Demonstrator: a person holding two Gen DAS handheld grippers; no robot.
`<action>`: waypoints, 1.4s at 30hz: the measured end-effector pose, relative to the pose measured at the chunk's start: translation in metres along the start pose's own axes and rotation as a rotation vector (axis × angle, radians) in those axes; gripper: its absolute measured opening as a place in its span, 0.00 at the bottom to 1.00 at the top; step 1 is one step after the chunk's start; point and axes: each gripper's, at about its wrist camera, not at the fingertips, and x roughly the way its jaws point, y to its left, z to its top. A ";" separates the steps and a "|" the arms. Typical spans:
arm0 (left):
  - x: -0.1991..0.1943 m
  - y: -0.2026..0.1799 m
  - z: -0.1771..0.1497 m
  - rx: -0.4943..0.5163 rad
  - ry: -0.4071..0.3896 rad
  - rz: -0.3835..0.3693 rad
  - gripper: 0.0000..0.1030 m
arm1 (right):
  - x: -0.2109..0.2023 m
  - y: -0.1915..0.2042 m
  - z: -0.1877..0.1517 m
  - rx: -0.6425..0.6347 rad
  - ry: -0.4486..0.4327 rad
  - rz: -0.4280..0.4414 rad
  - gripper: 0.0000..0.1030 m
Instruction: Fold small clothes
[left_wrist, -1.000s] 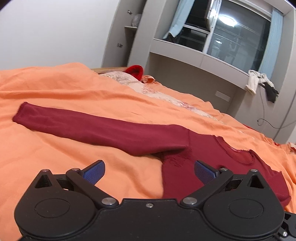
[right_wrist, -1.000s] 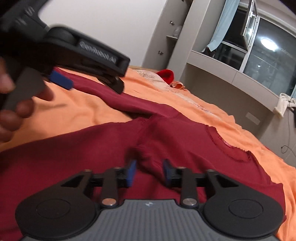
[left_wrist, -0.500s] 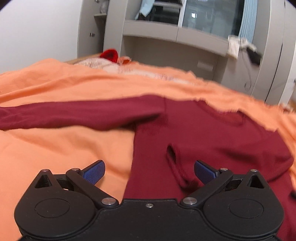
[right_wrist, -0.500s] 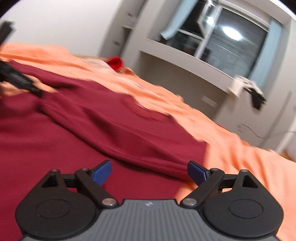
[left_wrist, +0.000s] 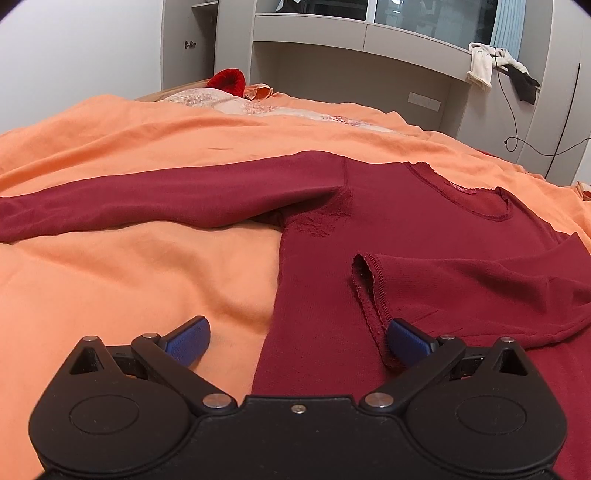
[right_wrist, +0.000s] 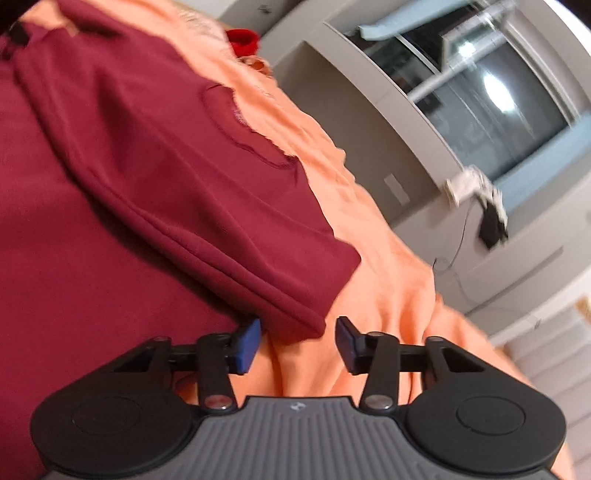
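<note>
Here the orange bedspread (left_wrist: 110, 288) carries a dark red long-sleeved top (left_wrist: 424, 229), spread flat. Over its side edge the left gripper (left_wrist: 297, 341) gapes wide, grasping nothing. At its folded shoulder corner, the right gripper (right_wrist: 298, 343) is closing, pads not yet pressing cloth.

The left gripper (left_wrist: 297, 339) points downward, jaws spread wide. The right gripper (right_wrist: 298, 345) is rolled sideways, its jaws closing, pads still apart.
</note>
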 end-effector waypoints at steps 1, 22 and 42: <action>0.001 -0.001 0.001 0.001 0.000 0.001 0.99 | 0.003 0.002 0.000 -0.037 -0.008 -0.010 0.42; 0.000 -0.014 -0.005 0.076 0.009 0.002 0.99 | -0.002 -0.040 -0.052 0.791 0.000 0.100 0.04; -0.018 -0.014 -0.008 0.040 -0.094 -0.126 0.99 | -0.002 0.030 -0.036 0.147 -0.031 -0.133 0.29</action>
